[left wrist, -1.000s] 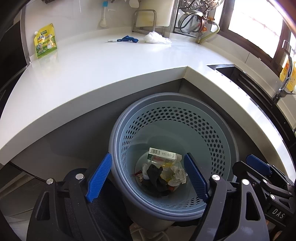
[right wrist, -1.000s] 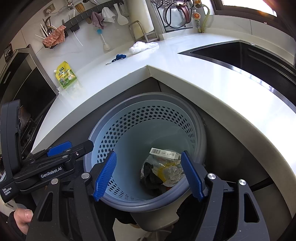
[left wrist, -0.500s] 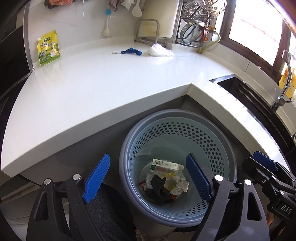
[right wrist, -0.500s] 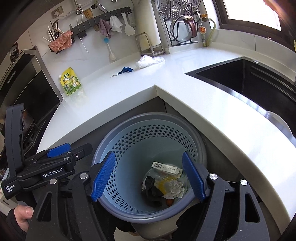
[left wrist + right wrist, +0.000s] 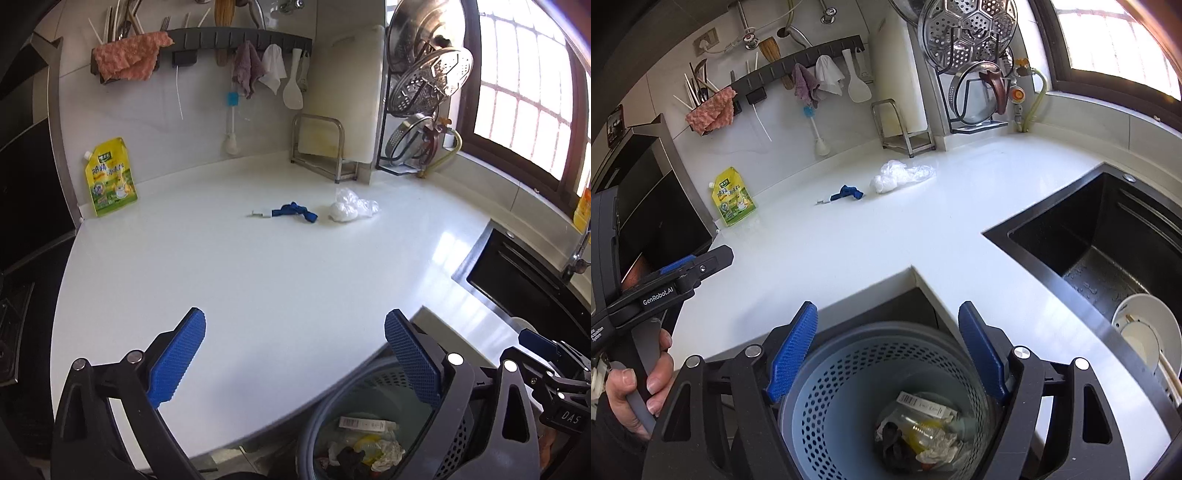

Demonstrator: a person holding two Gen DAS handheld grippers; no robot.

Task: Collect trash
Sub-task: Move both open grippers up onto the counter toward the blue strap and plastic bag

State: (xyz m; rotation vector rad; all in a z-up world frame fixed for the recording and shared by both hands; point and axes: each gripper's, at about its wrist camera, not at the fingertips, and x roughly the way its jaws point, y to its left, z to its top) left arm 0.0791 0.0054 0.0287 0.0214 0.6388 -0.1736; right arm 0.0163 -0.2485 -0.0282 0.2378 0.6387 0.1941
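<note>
A grey perforated trash basket (image 5: 849, 384) stands below the counter corner, with a small box, crumpled paper and dark scraps inside; it also shows in the left wrist view (image 5: 458, 443). On the white counter (image 5: 258, 280) lie a blue scrap with a white tag (image 5: 295, 211) and a crumpled clear plastic bag (image 5: 351, 206), also seen in the right wrist view as the blue scrap (image 5: 846, 192) and the bag (image 5: 897, 175). My left gripper (image 5: 295, 354) is open and empty over the counter's front edge. My right gripper (image 5: 886, 350) is open and empty above the basket.
A yellow-green pouch (image 5: 110, 177) leans on the back wall. A cutting board in a metal stand (image 5: 332, 147) and a pot-lid rack (image 5: 424, 103) stand at the back. A black sink (image 5: 1108, 251) holding a white bowl (image 5: 1145, 339) lies to the right. A stove is at the left.
Both grippers have risen and tilted up from the basket toward the counter. The basket has dropped to the bottom of both views. Both stay open and empty.
</note>
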